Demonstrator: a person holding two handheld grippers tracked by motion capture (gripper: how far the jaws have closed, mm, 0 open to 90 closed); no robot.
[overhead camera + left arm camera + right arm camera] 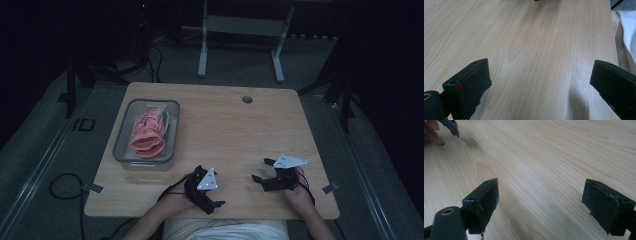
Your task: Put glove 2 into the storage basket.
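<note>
The left gripper (pixel 216 197) rests low over the near edge of the wooden table (pixel 235 130), jaws spread wide with only bare wood between them. In the left gripper view that near edge runs just beside its right jaw, and white cloth (pixel 627 30) of the person's clothing lies beyond it. The right gripper (pixel 262 170) sits near the same edge, well apart from the left one, jaws likewise wide and holding nothing.

Ahead of both grippers stretches open tabletop. Farther forward and to the left of the left gripper, a clear tray (pixel 121 145) stands close to the table's left edge, with a pink glove-like cloth (pixel 149 131) lying inside it. The dim light makes the cloth's folds hard to read. A small round hole (pixel 247 99) marks the far side.
</note>
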